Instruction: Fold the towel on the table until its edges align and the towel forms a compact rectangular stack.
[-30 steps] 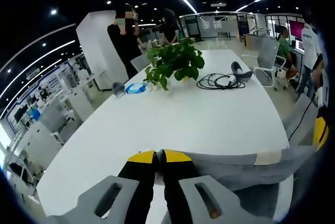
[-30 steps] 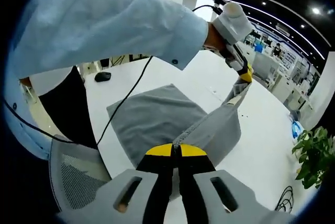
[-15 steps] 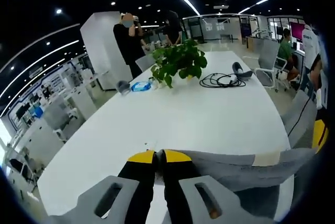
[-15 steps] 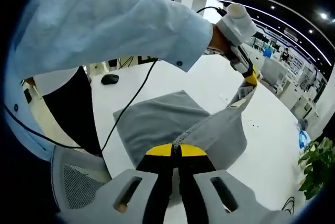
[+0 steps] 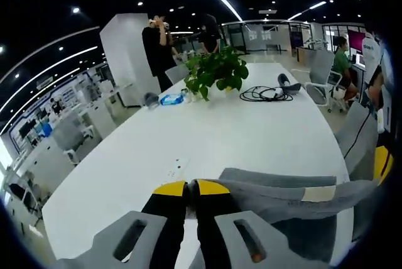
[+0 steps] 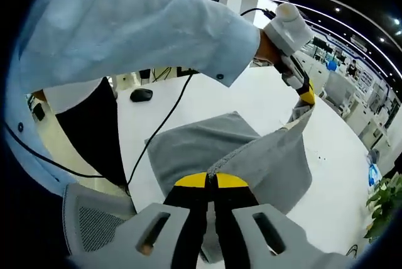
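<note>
A grey towel (image 6: 207,156) lies partly on the white table (image 6: 251,102), with one half lifted off it. My right gripper (image 6: 210,181) is shut on one corner of the lifted edge. My left gripper (image 5: 190,187) is shut on the other corner, and that gripper (image 6: 306,96) shows at the upper right of the right gripper view, holding the towel's edge taut. In the left gripper view the towel (image 5: 282,197) stretches from the jaws off to the right, with a pale label (image 5: 319,193) on its edge.
A potted plant (image 5: 217,73), a coiled black cable (image 5: 264,95) and a blue item (image 5: 171,99) sit at the table's far end. People stand beyond it. A black mouse (image 6: 141,95) lies near the person's sleeve (image 6: 125,30). A grey chair (image 6: 94,219) is below.
Both grippers have carried the lifted towel edge further across the table; more of the folded towel shows beneath in the left gripper view. Both grips are unchanged.
</note>
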### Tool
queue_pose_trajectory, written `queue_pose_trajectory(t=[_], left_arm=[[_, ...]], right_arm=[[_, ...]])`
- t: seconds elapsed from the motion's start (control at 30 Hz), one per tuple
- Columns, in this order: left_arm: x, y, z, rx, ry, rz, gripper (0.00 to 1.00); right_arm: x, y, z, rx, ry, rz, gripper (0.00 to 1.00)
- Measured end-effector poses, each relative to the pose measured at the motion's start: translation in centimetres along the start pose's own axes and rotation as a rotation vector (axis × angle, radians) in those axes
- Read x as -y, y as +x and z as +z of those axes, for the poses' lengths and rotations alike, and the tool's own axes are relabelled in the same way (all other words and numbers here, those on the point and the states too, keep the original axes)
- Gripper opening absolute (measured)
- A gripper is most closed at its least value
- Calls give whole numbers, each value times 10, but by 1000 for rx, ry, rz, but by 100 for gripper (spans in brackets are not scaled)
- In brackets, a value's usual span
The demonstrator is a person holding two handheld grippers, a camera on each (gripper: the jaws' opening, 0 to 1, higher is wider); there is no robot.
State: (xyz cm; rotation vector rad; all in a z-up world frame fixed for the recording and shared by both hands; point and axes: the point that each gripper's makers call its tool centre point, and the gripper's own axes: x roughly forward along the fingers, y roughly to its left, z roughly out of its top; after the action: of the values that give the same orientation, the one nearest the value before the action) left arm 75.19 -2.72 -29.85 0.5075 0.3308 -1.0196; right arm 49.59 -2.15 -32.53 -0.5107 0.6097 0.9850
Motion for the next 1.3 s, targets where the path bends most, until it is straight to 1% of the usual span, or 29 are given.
queue_pose_trajectory(t=[0.2, 0.3, 0.33, 0.43, 0.5, 0.57, 0.63, 0.77, 0.9, 0.97, 1.03, 1.23, 1.27, 1.3], left_arm=[[2, 1, -12, 2, -12, -7, 5], [2, 3, -22, -1, -23, -10, 5], [-1, 4, -27, -2, -24, -10, 5], [0, 2, -31, -2, -28, -11, 5], [2, -3, -26, 5, -20, -10, 5], [-5, -12, -27, 19, -21, -12, 5], [-10, -17, -22, 28, -15, -11, 5], [-8, -26, -11, 43, 2, -2, 5], [-13, -35, -13, 53, 9, 12, 5], [-13, -38, -17, 46, 10, 19, 5], [-15, -42, -24, 39, 2, 23, 5], [-14, -43, -50, 4, -21, 22, 5], [-11, -42, -51, 0, -23, 21, 5], [-9, -41, -55, -9, -20, 20, 5]], right_arm=[[-5, 14, 1, -7, -3, 17, 1], [-5, 20, -1, -15, -2, 25, 1], [-6, 22, -1, -14, -4, 27, 1], [-10, 26, -1, -15, -7, 39, 1], [-14, 27, 2, -10, -10, 45, 1], [-18, 26, 7, -5, -15, 53, 1], [-22, 24, 15, 6, -27, 57, 1], [-26, 22, 29, 28, -47, 64, 1], [-28, 24, 37, 42, -61, 69, 1], [-29, 28, 38, 42, -66, 74, 1], [-32, 33, 37, 36, -69, 81, 1], [-39, 55, 24, -2, -78, 106, 1], [-40, 57, 23, -7, -77, 109, 1], [-42, 59, 21, -10, -77, 114, 1]])
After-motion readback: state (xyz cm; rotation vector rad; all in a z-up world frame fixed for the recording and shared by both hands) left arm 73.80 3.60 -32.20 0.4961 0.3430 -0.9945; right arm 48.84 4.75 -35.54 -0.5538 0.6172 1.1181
